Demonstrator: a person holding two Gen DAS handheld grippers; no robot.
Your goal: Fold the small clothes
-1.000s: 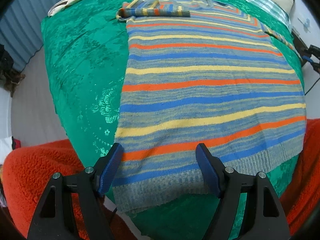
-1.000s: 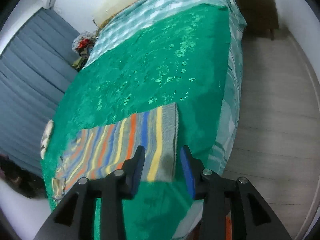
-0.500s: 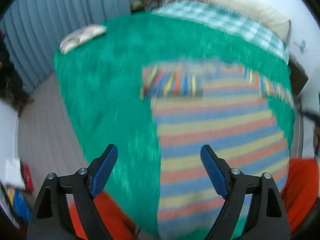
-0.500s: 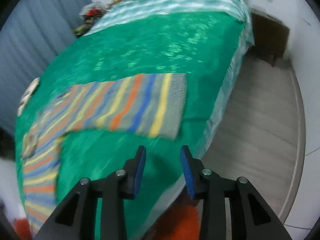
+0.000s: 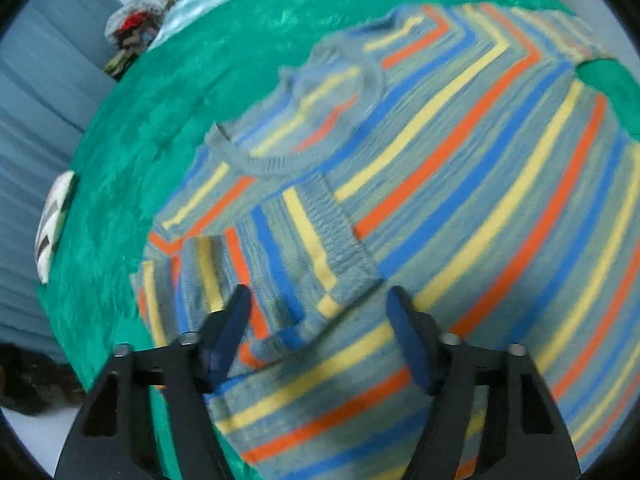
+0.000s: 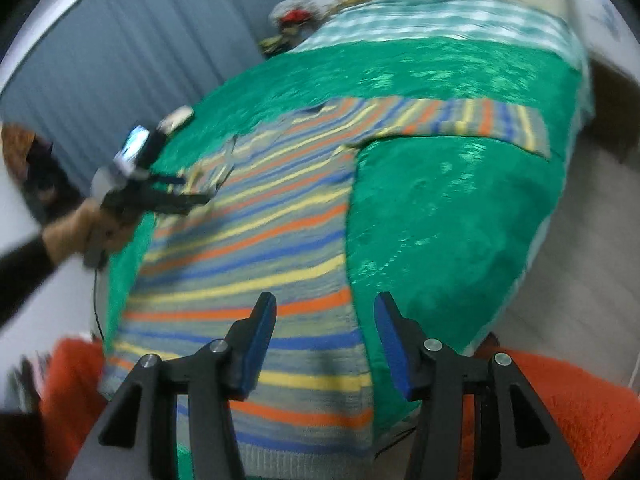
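Observation:
A striped sweater (image 5: 460, 168) in grey, blue, yellow and orange lies flat on a green bedspread (image 5: 132, 168). One sleeve (image 5: 280, 256) is folded across its chest. My left gripper (image 5: 320, 308) is open and empty, just above that folded sleeve near the collar. In the right wrist view the sweater (image 6: 248, 248) shows whole, with its other sleeve (image 6: 472, 120) stretched out straight to the right. My right gripper (image 6: 324, 320) is open and empty above the sweater's lower right edge. The left gripper (image 6: 160, 196) also shows there, held in a hand.
A green bedspread (image 6: 440, 220) covers the bed, with a checked blanket (image 6: 420, 20) at its head. An orange fuzzy fabric (image 6: 560, 408) lies at the near edge. A small patterned cloth (image 5: 52, 224) lies on the bed's left side. A grey curtain (image 6: 140, 40) hangs behind.
My left gripper has moved from the sweater's hem up to the folded sleeve near the collar. My right gripper has swung from the outstretched sleeve's cuff back to the hem and opened wider.

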